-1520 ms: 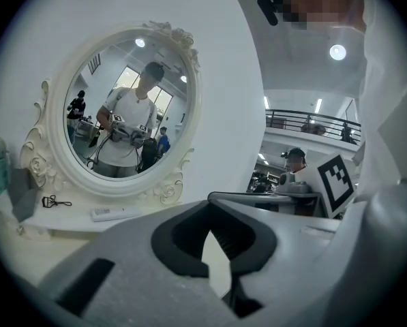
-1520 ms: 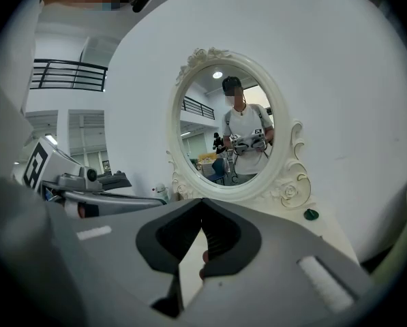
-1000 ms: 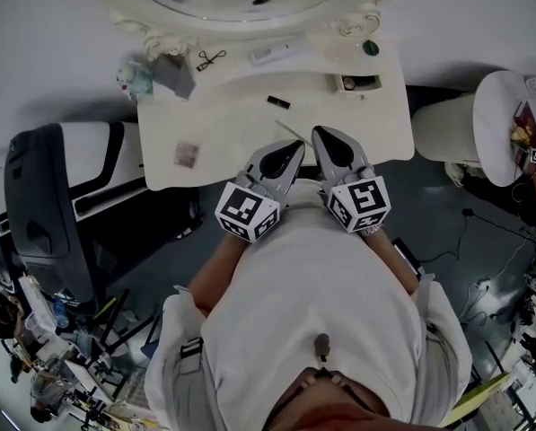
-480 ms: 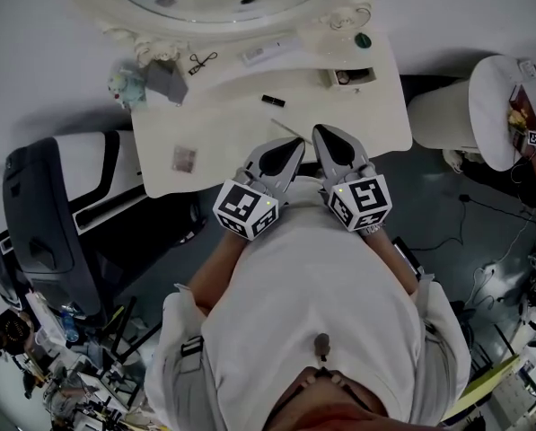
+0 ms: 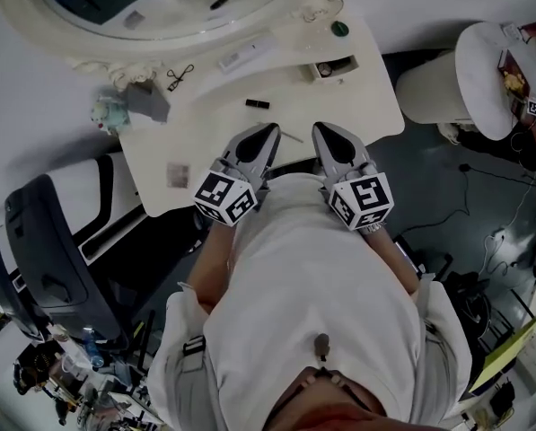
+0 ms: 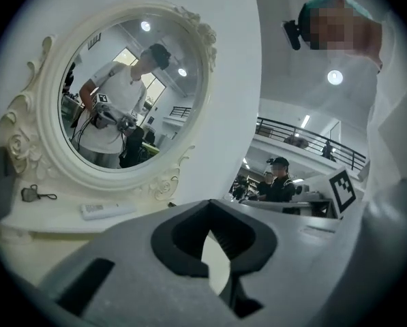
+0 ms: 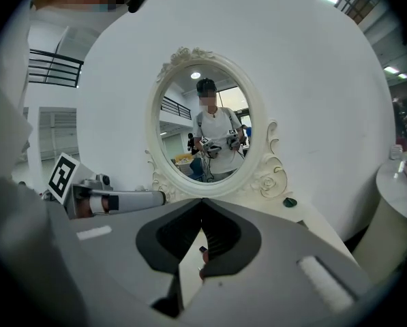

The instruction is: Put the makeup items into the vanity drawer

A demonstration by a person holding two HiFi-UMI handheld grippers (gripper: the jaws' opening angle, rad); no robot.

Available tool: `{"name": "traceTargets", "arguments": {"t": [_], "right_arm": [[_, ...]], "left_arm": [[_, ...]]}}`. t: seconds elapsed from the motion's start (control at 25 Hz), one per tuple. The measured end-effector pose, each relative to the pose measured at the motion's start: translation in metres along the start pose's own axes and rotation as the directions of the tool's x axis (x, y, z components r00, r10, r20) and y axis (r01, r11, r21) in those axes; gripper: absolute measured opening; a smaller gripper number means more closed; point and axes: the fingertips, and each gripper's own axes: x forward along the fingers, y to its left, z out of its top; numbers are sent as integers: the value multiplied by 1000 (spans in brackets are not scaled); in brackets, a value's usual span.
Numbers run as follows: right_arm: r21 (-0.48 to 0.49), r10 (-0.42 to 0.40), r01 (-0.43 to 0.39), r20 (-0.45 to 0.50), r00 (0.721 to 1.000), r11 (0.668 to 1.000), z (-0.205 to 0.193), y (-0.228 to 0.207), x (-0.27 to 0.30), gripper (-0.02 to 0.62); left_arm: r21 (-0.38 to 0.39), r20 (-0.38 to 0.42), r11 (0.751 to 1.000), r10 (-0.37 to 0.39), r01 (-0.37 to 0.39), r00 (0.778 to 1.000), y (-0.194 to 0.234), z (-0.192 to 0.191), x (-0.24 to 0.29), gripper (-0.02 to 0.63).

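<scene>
Left tongs (image 5: pixel 272 129) and right tongs (image 5: pixel 320 129) both closed and empty, over the desk (image 5: pixel 209 126) front edge. Lipstick (image 5: pixel 257 104) lies mid-desk, curler (image 5: pixel 180 75) toward the back left (other bits scattered). Lipstick is likely light, stiff, slick and may roll: pinch across its middle.

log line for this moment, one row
stage: pre-grasp | left gripper: shut, empty | right gripper: shut, empty | black tube, eyelash curler: on vanity top, untouched
</scene>
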Motion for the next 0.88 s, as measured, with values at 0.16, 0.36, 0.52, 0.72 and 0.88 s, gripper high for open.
{"name": "traceTargets", "arguments": {"t": [0.16, 0.36, 0.52, 0.72, 0.88], "right_arm": [[21, -35, 36, -25, 999, 999, -3, -8, -1, 8], [27, -100, 100, -19, 995, 995, -4, -18, -10, 8], [60, -167, 167, -19, 986, 984, -8, -32, -22, 8], [84, -230, 232, -32, 973, 969, -13, -43, -34, 8], [103, -269, 272, -47, 962, 957, -18, -50, -40, 8]], "left_arm": [[102, -105, 994, -12, 23, 994, 26, -12, 5, 6], [289, -304, 950, -25, 118, 952, 60, -57, 18, 6], [343, -460, 917, -26, 204, 888, 91, -99, 34, 8], [428, -637, 839, 16, 336, 771, 128, -146, 51, 40], [400, -721, 821, 8, 407, 693, 146, -175, 56, 73]]}}
